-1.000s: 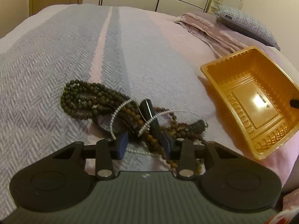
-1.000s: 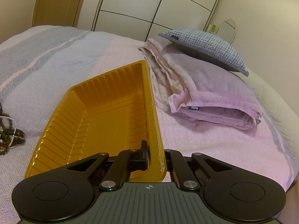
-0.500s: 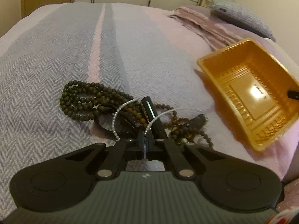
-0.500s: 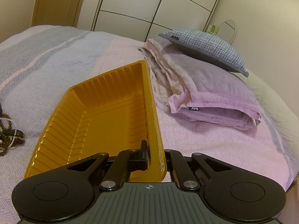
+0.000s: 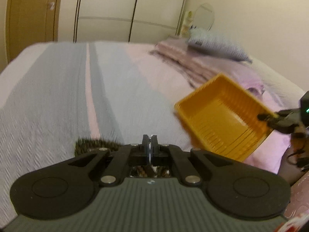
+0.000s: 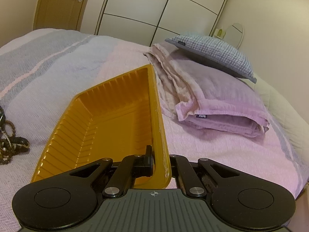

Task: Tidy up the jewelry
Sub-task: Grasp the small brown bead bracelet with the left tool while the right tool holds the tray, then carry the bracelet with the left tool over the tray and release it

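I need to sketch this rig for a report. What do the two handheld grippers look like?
Both the left gripper and right gripper have a ribbed grey body, rounded black wings with circular insets, black linkage arms with silver pivot pins, and a small crosshair mark.

A bed (image 6: 58, 81) with a grey and pink striped cover fills the room. Folded pink blankets (image 6: 212, 100) carry a checked grey pillow (image 6: 212, 52). Behind stand white wardrobe doors (image 6: 154, 5), a wooden door (image 6: 63, 5) and a round mirror (image 6: 238, 31) against cream walls.

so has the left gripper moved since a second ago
Yes. The left gripper has risen: the bed sits lower in its view and the beads have dropped behind its fingers.
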A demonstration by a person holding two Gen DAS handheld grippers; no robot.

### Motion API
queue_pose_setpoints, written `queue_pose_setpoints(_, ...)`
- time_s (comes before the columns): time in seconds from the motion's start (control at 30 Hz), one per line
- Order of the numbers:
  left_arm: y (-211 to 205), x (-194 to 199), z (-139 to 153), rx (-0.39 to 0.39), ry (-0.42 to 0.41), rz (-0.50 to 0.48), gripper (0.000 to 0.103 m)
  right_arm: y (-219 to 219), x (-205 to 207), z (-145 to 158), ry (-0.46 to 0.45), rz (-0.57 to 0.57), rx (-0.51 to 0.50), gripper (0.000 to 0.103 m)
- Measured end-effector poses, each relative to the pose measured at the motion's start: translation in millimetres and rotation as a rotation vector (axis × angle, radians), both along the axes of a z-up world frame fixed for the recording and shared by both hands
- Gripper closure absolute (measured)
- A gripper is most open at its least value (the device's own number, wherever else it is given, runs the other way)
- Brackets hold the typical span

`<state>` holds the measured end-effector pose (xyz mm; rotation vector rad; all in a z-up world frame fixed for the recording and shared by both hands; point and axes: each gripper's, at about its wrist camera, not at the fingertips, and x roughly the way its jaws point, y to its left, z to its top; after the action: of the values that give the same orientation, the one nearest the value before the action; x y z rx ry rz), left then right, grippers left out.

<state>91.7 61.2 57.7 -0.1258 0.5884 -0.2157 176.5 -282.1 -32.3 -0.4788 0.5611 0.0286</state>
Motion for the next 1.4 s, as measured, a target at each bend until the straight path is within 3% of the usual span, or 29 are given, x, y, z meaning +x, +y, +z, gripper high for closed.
queue_pose_setpoints(0.4,-8.5,-14.2,74.6,0.008,-0.13,-0.116,0.103,1.7,-5.3,1.4,-0.01,-0.003,0.001,0.099)
queue_pose_setpoints(0.63,-4.0,-8.2,100.4,0.06,-0.18,-0.109,0.102,2.9,-6.5,4.7,-0.019,0.002,-0.003,0.099)
queue_pose_setpoints(0.73,10.2,3.4,86.0,0.092,-0.127,-0.05,0.102,3.6,-5.9,3.8,-0.02,0.005,-0.003,0.099)
queue_pose_setpoints(0.97,52.7,7.0,20.0,0.152,0.064,0.107,0.101,2.0,-6.3,1.4,-0.023,0.002,-0.002,0.099)
queue_pose_setpoints(1.1,65.1,-9.5,-12.3,0.132,0.14,0.134,0.09,3.7,-5.6,1.0,-0.026,0.007,-0.006,0.099)
queue_pose_setpoints(1.2,53.5,-19.2,-27.9,0.112,0.15,0.074,0.09,5.3,-5.6,0.7,-0.029,0.009,-0.007,0.099)
queue_pose_setpoints(1.4,-0.4,-20.5,-58.8,0.105,0.161,-0.189,0.089,3.2,-6.1,0.0,-0.024,0.009,-0.011,0.099)
